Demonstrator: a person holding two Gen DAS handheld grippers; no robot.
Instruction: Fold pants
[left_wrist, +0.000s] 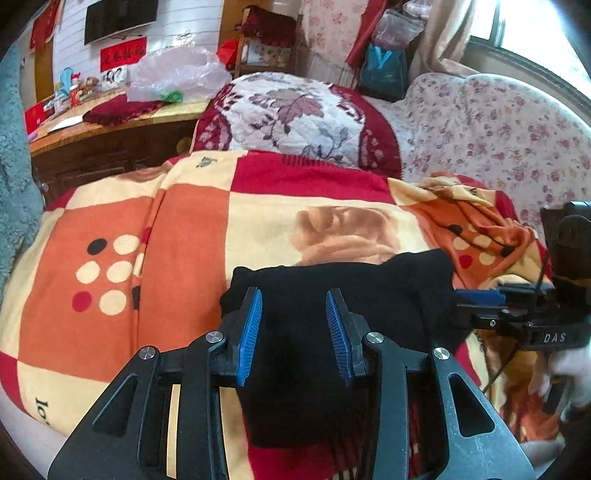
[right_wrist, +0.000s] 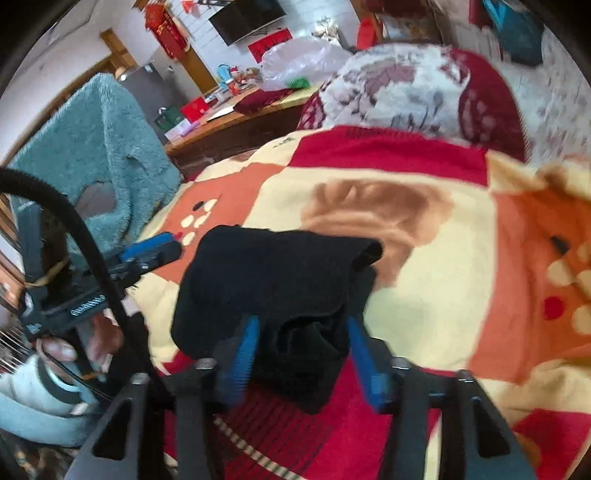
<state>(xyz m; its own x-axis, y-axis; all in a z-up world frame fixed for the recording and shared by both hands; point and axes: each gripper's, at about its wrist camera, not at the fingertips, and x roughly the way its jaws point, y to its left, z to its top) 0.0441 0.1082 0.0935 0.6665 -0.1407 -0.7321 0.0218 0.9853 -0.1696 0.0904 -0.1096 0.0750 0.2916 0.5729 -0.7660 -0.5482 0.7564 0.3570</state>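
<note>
While parted: left gripper (left_wrist: 293, 334) fingers released over pants (left_wrist: 343, 295).
Right gripper (right_wrist: 301, 350): fingers spread, pants between, grip unclear.

We see black pants (left_wrist: 332, 295) ahead of our blue pads (left_wrist: 251, 332), on a red, orange and cream checked blanket (left_wrist: 184, 221).

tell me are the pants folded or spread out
Folded: the pants lie as a compact black bundle on the blanket, layers stacked, no legs spread.
</note>
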